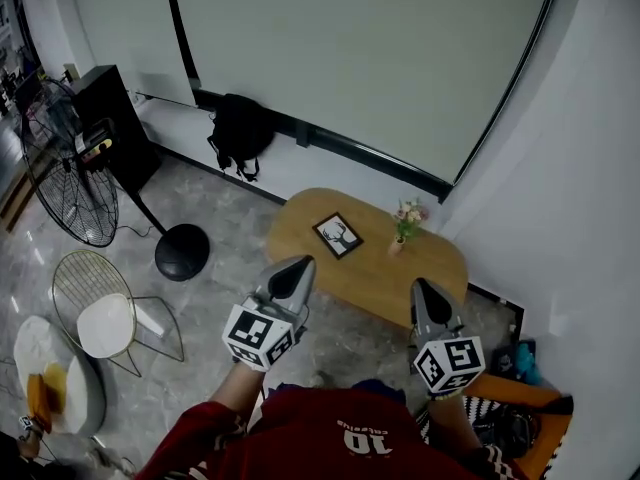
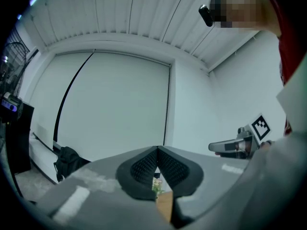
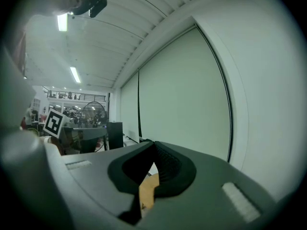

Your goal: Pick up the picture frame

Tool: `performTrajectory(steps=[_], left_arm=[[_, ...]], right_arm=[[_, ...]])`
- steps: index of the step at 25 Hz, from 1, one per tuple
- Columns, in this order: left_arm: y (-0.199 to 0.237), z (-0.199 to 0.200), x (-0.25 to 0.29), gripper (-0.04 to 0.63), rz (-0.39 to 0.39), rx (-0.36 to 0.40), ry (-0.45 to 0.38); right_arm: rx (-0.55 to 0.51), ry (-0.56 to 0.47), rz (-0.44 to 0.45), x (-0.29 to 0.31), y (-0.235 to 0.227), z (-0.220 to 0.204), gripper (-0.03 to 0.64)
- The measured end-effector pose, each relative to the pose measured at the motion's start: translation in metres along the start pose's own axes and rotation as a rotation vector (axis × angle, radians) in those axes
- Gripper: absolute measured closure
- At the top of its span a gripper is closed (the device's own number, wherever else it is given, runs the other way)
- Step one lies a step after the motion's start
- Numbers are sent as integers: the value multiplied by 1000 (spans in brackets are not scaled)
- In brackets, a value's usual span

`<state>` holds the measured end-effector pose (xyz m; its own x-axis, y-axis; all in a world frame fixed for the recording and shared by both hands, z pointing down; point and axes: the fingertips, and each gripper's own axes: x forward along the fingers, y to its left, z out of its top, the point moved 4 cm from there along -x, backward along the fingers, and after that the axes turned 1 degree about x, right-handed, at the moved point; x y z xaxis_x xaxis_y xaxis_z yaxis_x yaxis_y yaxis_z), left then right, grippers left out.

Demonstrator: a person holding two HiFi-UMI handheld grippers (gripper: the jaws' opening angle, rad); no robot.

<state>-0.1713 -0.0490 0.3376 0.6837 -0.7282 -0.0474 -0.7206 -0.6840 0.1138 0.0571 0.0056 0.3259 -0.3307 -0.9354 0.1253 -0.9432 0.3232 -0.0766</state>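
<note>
The picture frame, black-edged with a dark drawing on white, lies flat on the oval wooden table ahead of me. My left gripper is held level in front of the table's near edge, short of the frame, jaws shut and empty. My right gripper hangs over the table's near right edge, also shut with nothing in it. In the left gripper view the shut jaws let a slit of the table show below them. The right gripper view shows its shut jaws and a strip of table.
A small vase of flowers stands on the table right of the frame. A standing fan and a black cabinet are at the left, a wire chair near left, a black bag by the wall.
</note>
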Motion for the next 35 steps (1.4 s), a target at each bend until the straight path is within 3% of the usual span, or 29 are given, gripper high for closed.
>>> performTrajectory(steps=[13,22,27,32,35], left_arm=[[41,-23,65,598,43,-15,41],[92,-27,170,598,81,21,59],[113,-26,228,598,78,60,53],[124,-27,253,594,75,115,68],[125,-29,258,528,77,155,81]], right_arm=[[46,26,56,83,-49,-14,617],[40,12,132,194,-114,2,617],[21,6,158,236,-147,9,617],[41,19,172,256,-159,3,617],[50,26,174,260,-163,-2,617]])
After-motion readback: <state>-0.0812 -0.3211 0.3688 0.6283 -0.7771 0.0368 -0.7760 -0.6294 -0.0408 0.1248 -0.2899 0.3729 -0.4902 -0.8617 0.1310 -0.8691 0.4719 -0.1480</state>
